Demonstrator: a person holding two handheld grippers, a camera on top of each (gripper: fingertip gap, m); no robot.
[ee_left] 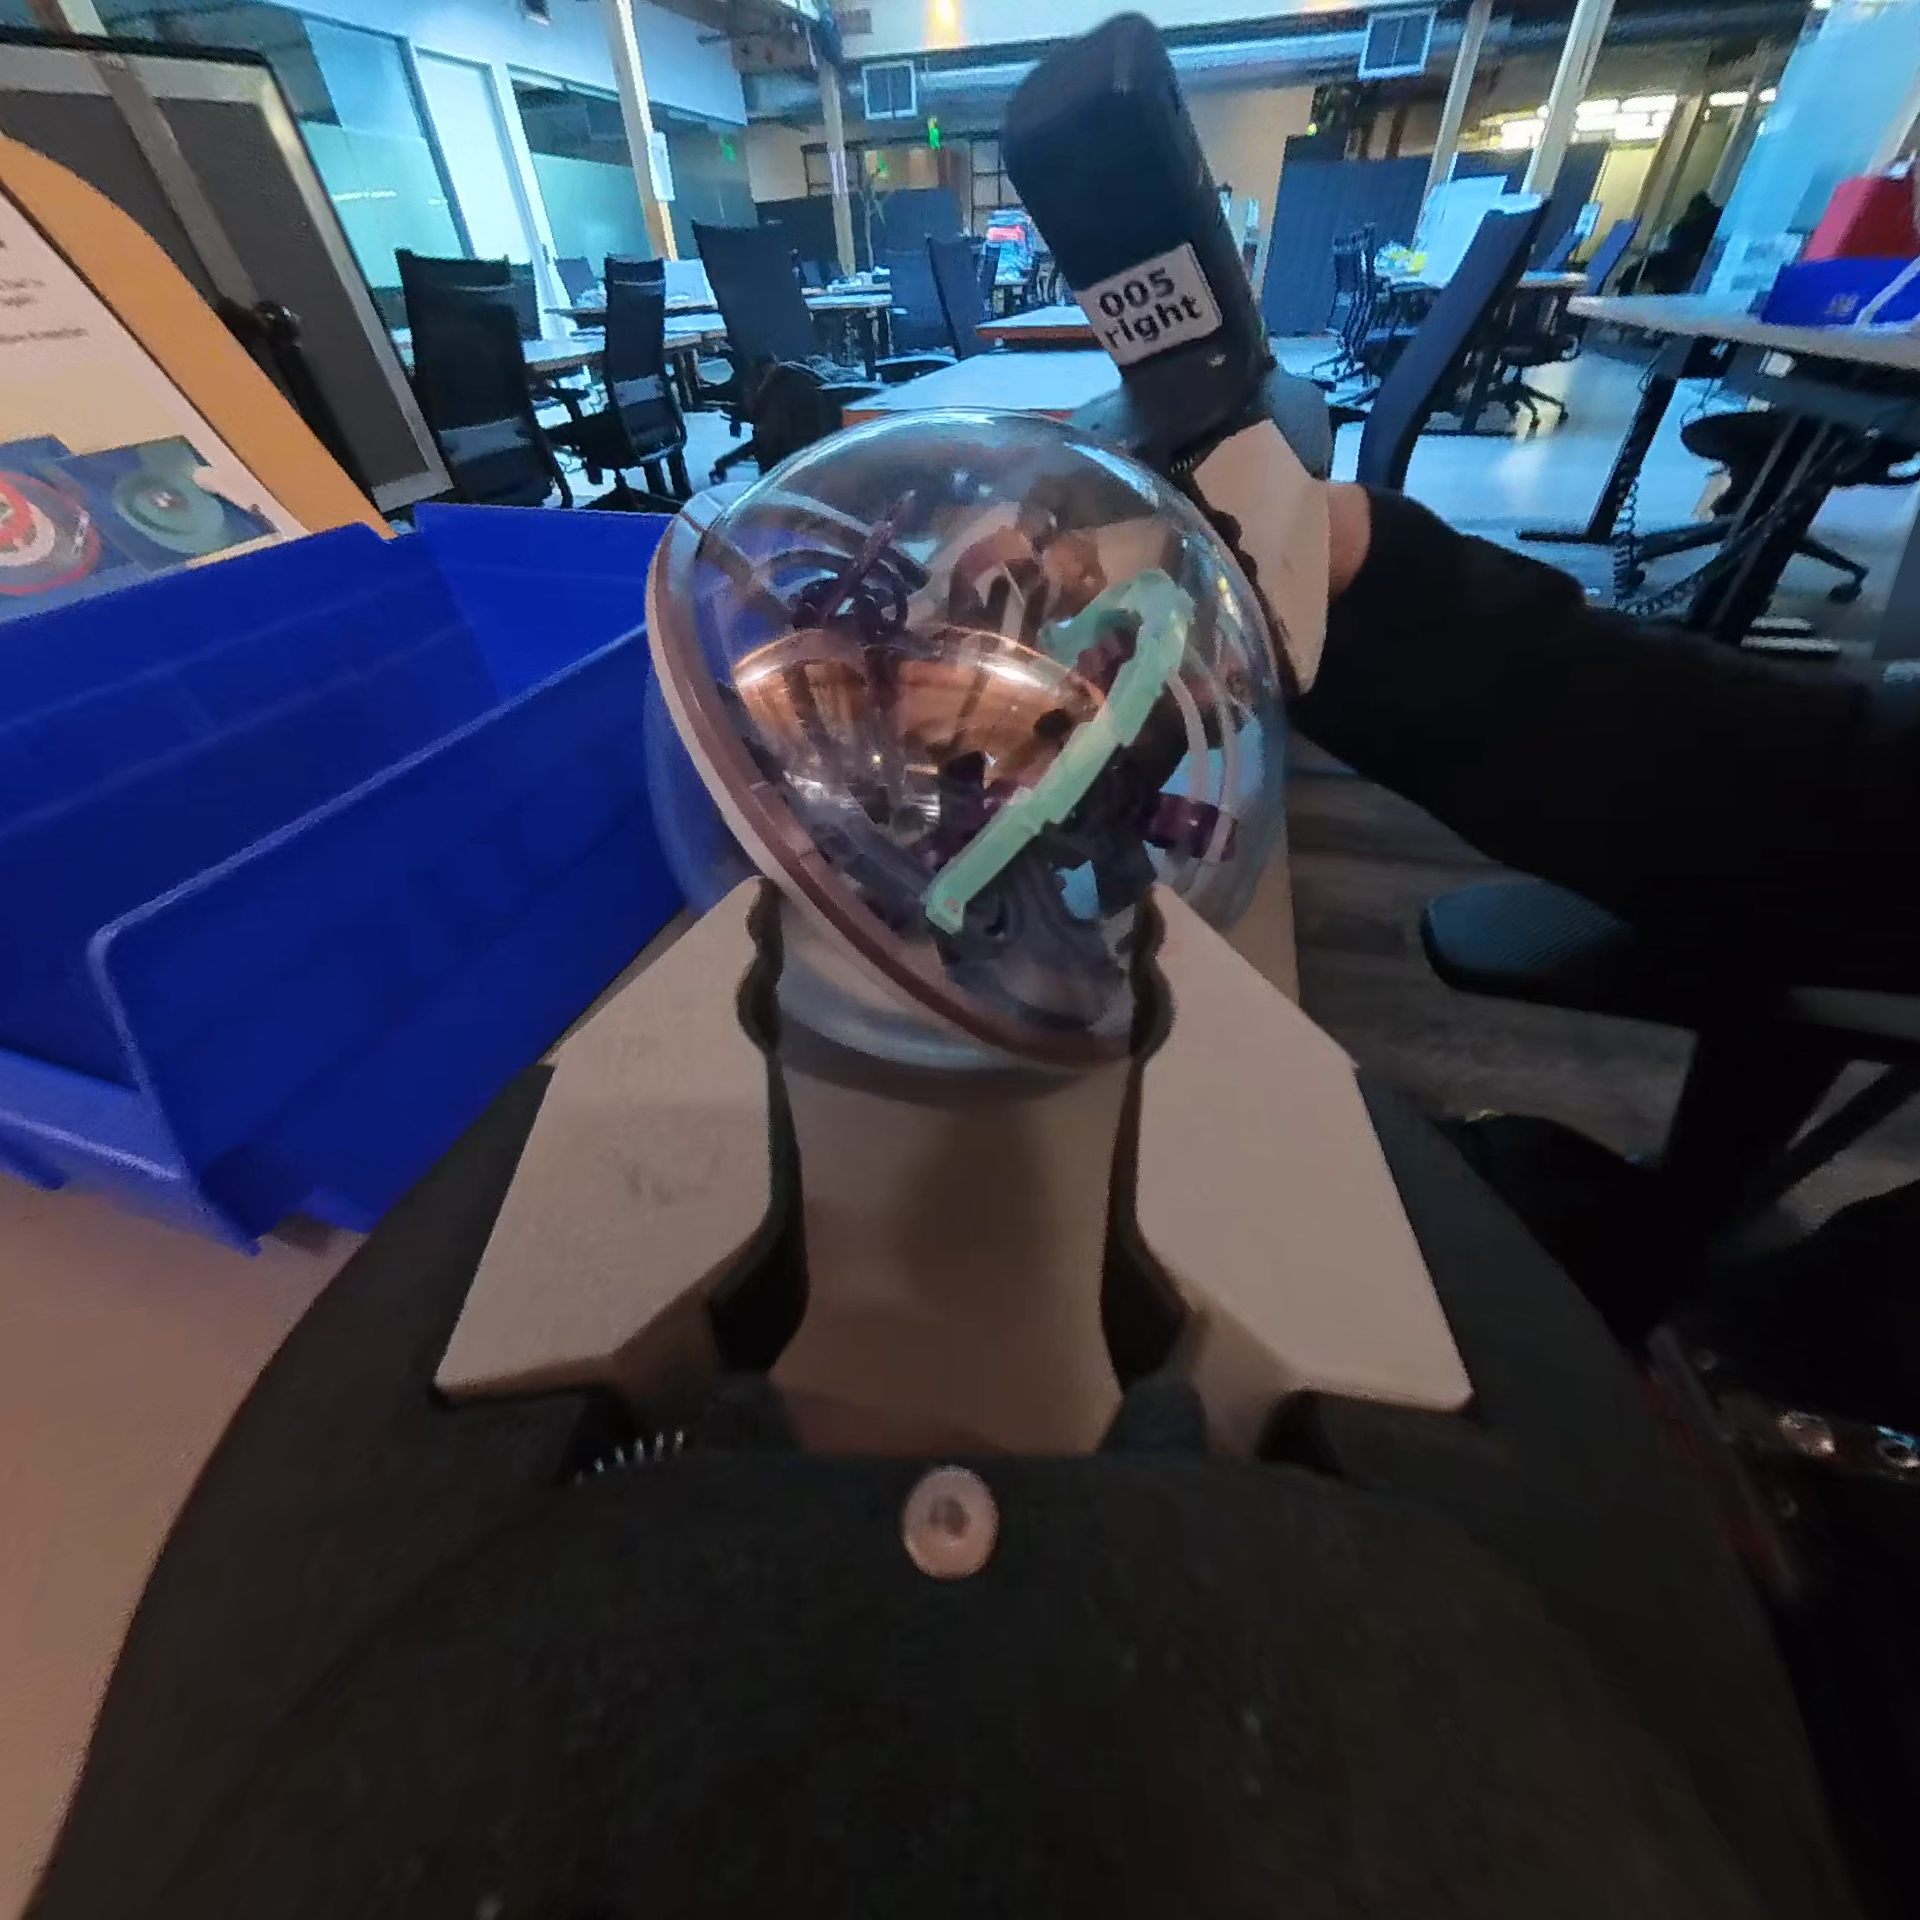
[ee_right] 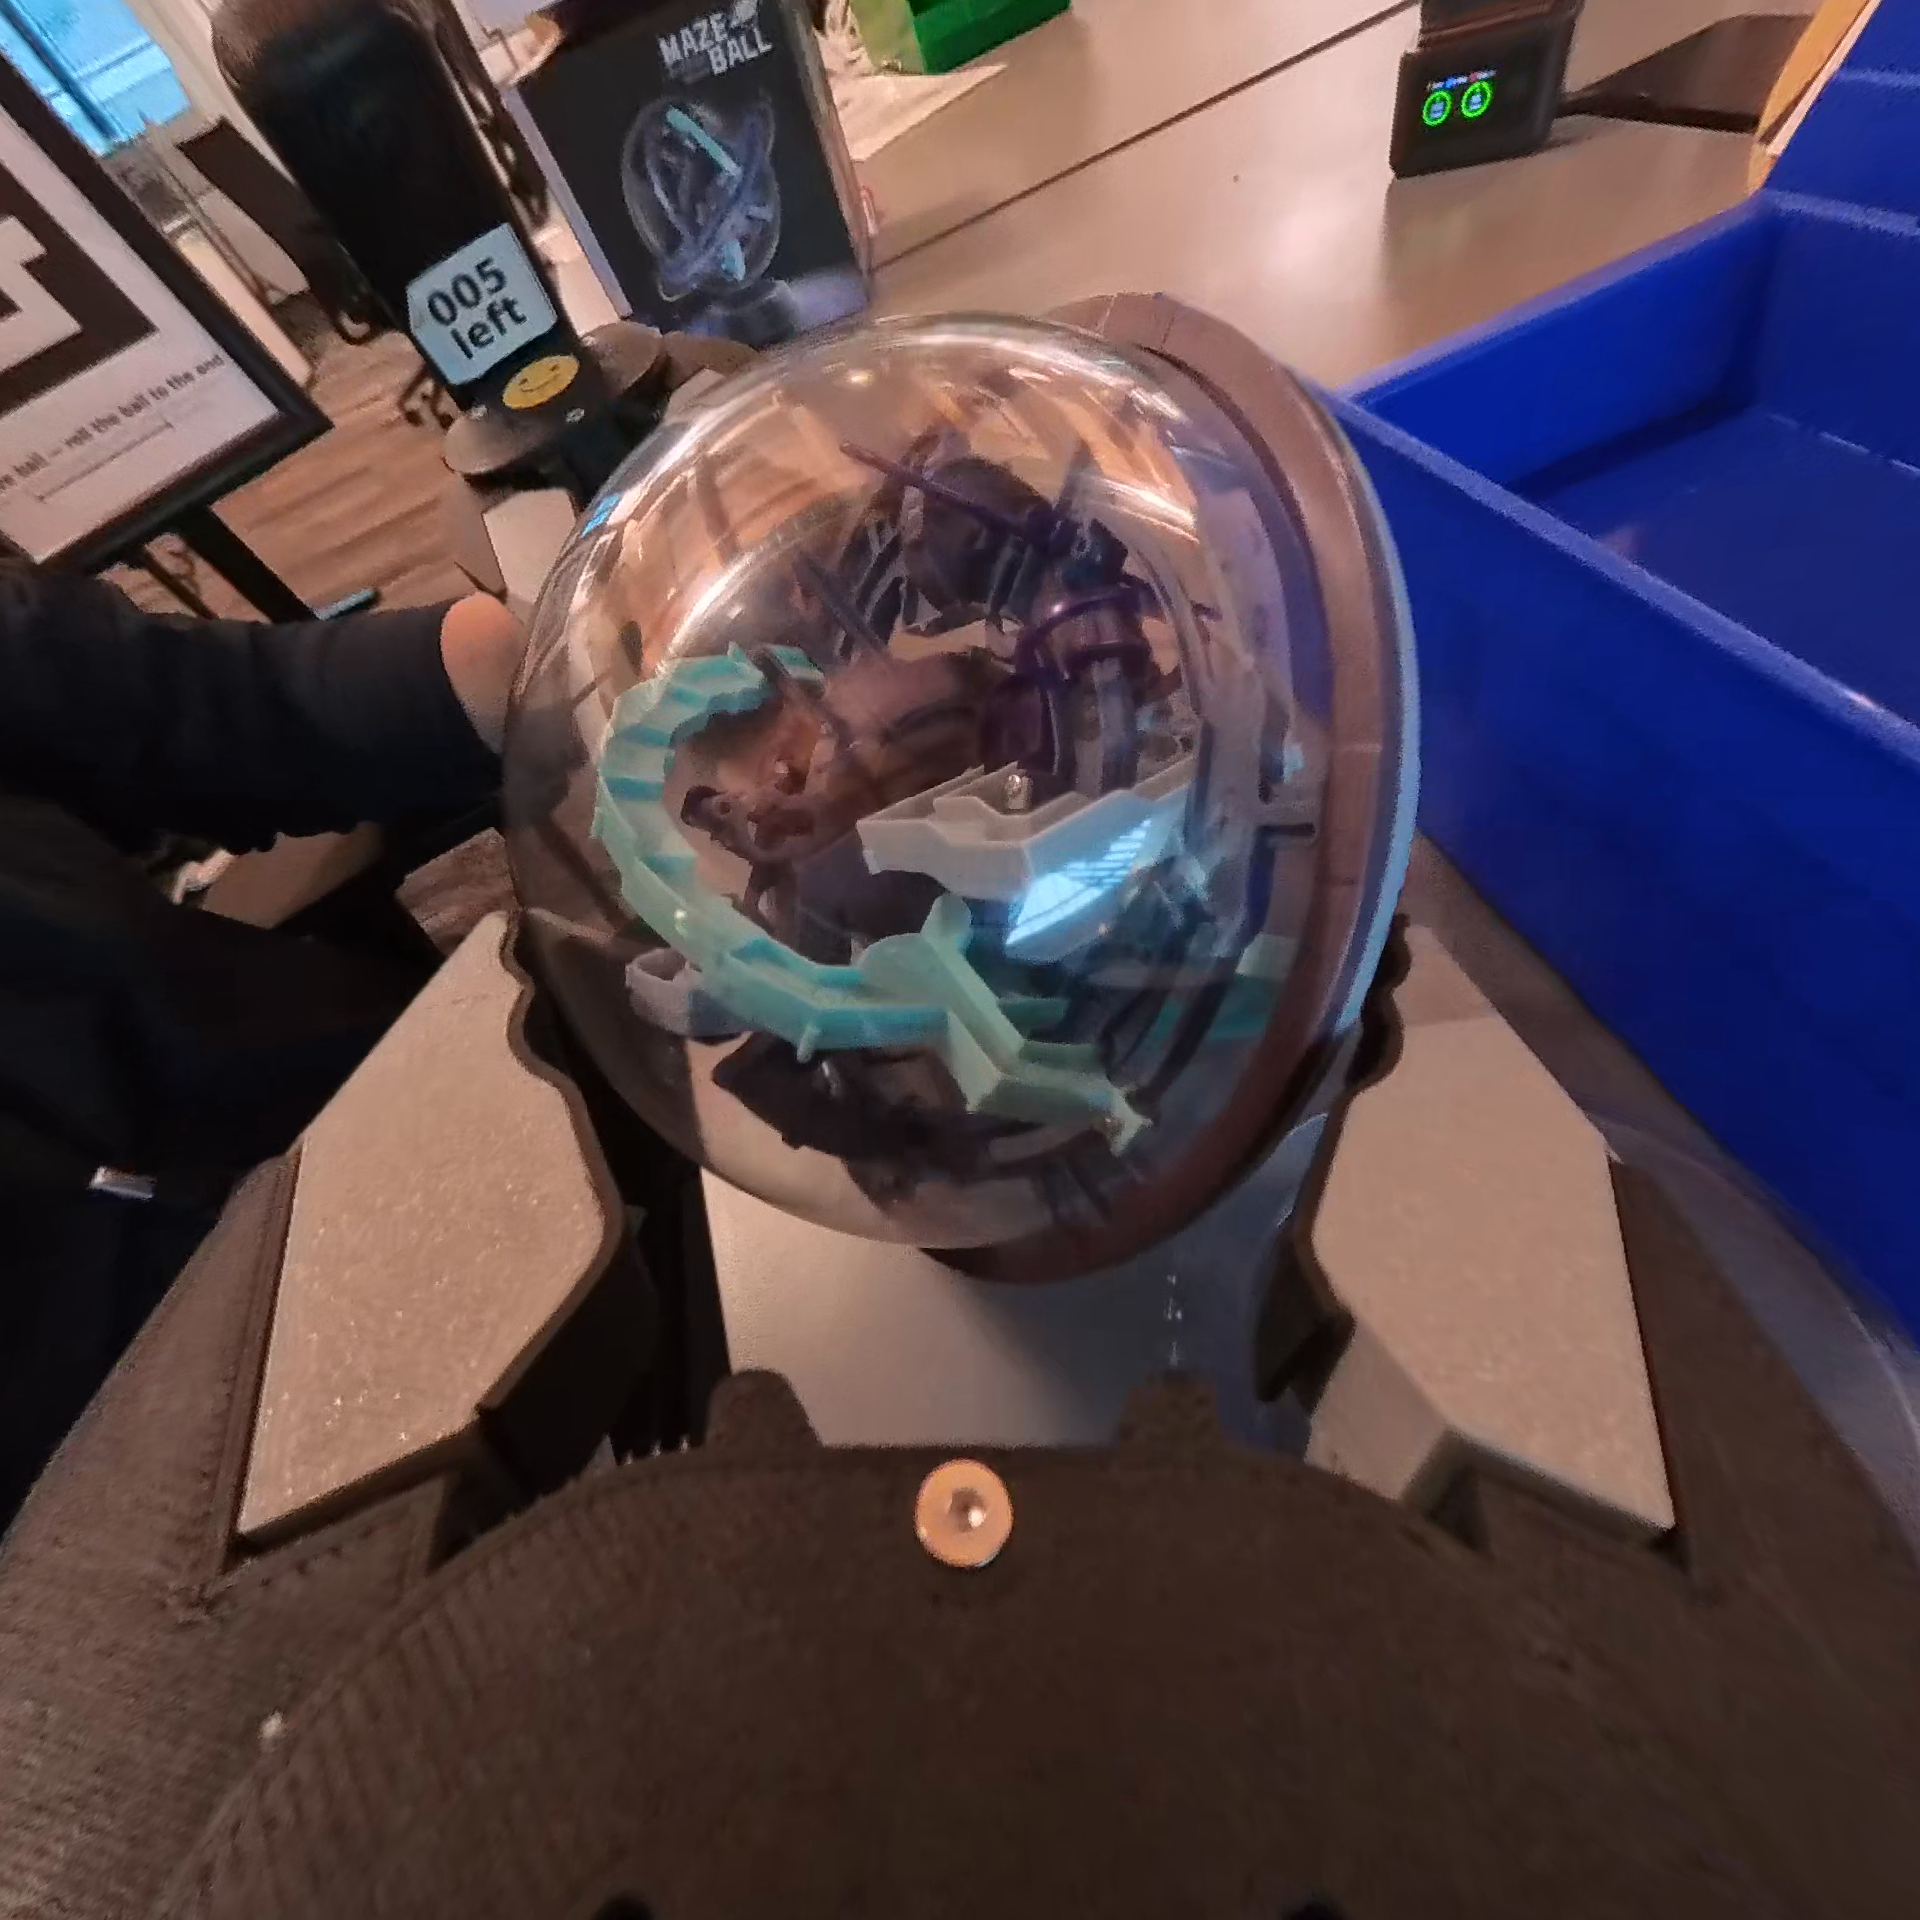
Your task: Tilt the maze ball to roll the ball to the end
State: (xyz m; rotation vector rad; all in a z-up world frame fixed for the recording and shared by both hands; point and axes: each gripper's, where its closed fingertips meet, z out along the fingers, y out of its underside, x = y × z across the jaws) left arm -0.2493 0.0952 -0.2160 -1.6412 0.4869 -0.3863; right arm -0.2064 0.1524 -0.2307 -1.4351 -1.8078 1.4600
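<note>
Maze ball (ee_right: 956,790) is up off the table (ee_right: 1195,218), carried between both grippers, clear shell with its brown equator ring tilted well off level. Right gripper (ee_right: 951,987) is spread wide and clenched on the sphere: left pad sits against the clear dome, right pad against the shell just by the ring. Left gripper (ee_left: 956,966) grips the opposite side at a narrower part of the ball, near its lower cap; both fingers (ee_left: 665,1049) meet the shell with no gap visible. In the left wrist view the right unit's dark handle (ee_left: 1132,208) sticks up behind the ball, with a hand in a black sleeve (ee_left: 1558,727) on it. Inside the shell: teal stepped track (ee_right: 665,831), a grey tray section (ee_right: 997,831), purple rails further in. A small shiny bead (ee_right: 1013,787) sits on the grey section, likely the ball, but it is too small to be sure. Blue bin (ee_right: 1662,675) is just beside the ball on the right in the right wrist view, left in the other view. Far on the table: the product box (ee_right: 717,177) and a small dark device with a lit screen (ee_right: 1475,94). Framed sign (ee_right: 114,343) stands at far left.
</note>
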